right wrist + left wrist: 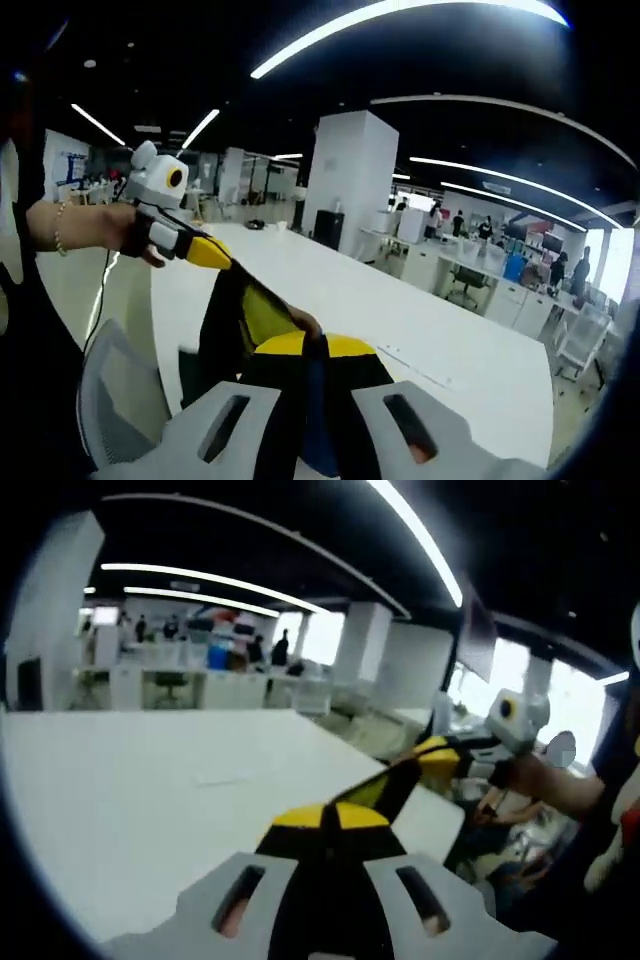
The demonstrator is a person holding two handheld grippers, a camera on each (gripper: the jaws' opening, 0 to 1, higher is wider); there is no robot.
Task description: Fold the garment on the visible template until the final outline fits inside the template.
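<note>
In the left gripper view, the left gripper is clamped on the black-and-yellow garment, held taut above the white table. The right gripper pinches its far end. Behind stand office desks, people and a white pillar. A grey chair sits beside the table.
</note>
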